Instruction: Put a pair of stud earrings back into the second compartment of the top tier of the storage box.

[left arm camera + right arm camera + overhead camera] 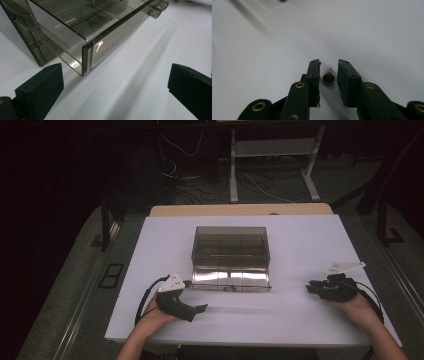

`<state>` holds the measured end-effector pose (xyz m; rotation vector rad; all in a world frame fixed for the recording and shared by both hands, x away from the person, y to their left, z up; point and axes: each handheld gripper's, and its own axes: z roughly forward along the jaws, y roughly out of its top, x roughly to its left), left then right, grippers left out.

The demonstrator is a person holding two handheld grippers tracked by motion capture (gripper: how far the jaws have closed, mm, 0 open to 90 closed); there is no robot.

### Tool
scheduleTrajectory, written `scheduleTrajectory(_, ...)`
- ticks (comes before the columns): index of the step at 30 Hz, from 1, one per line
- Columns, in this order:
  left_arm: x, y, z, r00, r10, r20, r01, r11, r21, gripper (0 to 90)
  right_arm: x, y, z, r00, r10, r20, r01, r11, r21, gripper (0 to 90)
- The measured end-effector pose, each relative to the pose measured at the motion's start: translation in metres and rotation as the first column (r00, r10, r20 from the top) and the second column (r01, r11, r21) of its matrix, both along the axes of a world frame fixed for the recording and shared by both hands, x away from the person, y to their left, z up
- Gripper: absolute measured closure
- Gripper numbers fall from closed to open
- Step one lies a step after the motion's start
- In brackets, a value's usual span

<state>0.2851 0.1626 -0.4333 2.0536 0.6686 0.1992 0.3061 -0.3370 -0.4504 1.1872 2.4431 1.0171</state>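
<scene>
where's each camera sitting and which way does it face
High view: above the person's side, looking forward and down at the table, box, both hands.
Left gripper view: on the left gripper, facing the box's open drawer corner; wide jaws.
Right gripper view: on the right gripper, facing bare table; a small brown bead between narrow jaws.
All share the table.

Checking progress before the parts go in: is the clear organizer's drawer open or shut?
Open: the drawer sticks out from the smoky clear box toward the person.
</scene>
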Motion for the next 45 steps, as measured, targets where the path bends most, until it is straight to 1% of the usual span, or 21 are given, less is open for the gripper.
scheduleTrajectory(5,0.000,0.000,0.000,1.0000,-0.001,0.000,0.001,1.0000,0.000,0.0,-0.001,0.001,-0.001,0.9998,0.002,0.022,-0.002,0.9998,-0.020,74.9)
scheduleTrajectory(9,0.000,-0.001,0.000,1.0000,-0.001,0.000,0.001,1.0000,-0.001,0.0,-0.001,0.001,-0.001,0.9996,0.002,0.030,-0.001,0.9995,-0.032,77.6)
scheduleTrajectory(17,0.000,0.000,0.000,1.0000,-0.001,0.000,0.001,1.0000,0.000,0.0,0.000,0.000,-0.001,0.9998,0.001,0.021,0.000,0.9997,-0.022,78.8)
scheduleTrajectory(18,0.000,0.000,0.000,1.0000,-0.002,0.000,0.002,1.0000,0.000,0.0,0.001,-0.001,0.000,0.9999,0.001,0.015,-0.001,0.9999,-0.015,78.9)
scheduleTrajectory(19,0.000,0.000,0.000,1.0000,-0.002,0.001,0.002,1.0000,0.000,0.0,0.001,-0.002,0.000,0.9998,0.001,0.018,-0.001,0.9999,-0.012,78.9)
scheduleTrajectory(20,0.000,0.000,0.000,1.0000,-0.002,0.001,0.002,1.0000,0.000,0.0,0.001,-0.002,0.001,1.0000,-0.004,0.008,0.004,1.0000,0.000,78.9)
scheduleTrajectory(25,0.000,0.000,0.000,1.0000,-0.001,0.000,0.001,1.0000,0.001,0.0,0.002,-0.005,0.006,0.9999,-0.001,0.016,0.000,0.9993,0.038,79.0)
scheduleTrajectory(26,0.000,0.000,0.000,1.0000,-0.001,0.000,0.001,1.0000,0.001,0.0,0.001,-0.006,0.009,0.9999,0.001,0.012,-0.001,0.9988,0.049,79.0)
scheduleTrajectory(27,0.000,0.000,0.000,1.0000,-0.001,0.000,0.001,1.0000,0.001,0.0,0.001,-0.006,0.010,0.9998,0.003,0.019,-0.004,0.9985,0.054,79.0)
scheduleTrajectory(32,0.001,0.000,0.000,1.0000,0.000,0.000,0.000,1.0000,0.001,0.0,0.000,-0.004,0.018,0.9997,0.019,0.016,-0.020,0.9973,0.070,79.0)
scheduleTrajectory(34,0.001,0.000,0.000,1.0000,0.001,-0.001,-0.001,1.0000,0.000,0.0,-0.001,-0.003,0.021,0.9995,0.026,0.019,-0.027,0.9961,0.084,79.0)
scheduleTrajectory(37,0.001,-0.001,-0.001,1.0000,0.000,-0.001,0.000,1.0000,0.003,0.0,-0.002,-0.001,0.027,0.9990,0.035,0.029,-0.038,0.9954,0.088,79.0)
scheduleTrajectory(41,0.001,-0.001,-0.001,1.0000,0.001,-0.002,-0.001,1.0000,0.002,0.0,-0.003,0.003,0.035,0.9979,0.052,0.038,-0.056,0.9920,0.113,79.0)
scheduleTrajectory(45,0.000,-0.001,-0.001,1.0000,0.001,-0.004,-0.001,1.0000,0.003,0.0,-0.005,0.009,0.041,0.9957,0.077,0.052,-0.083,0.9894,0.119,79.0)
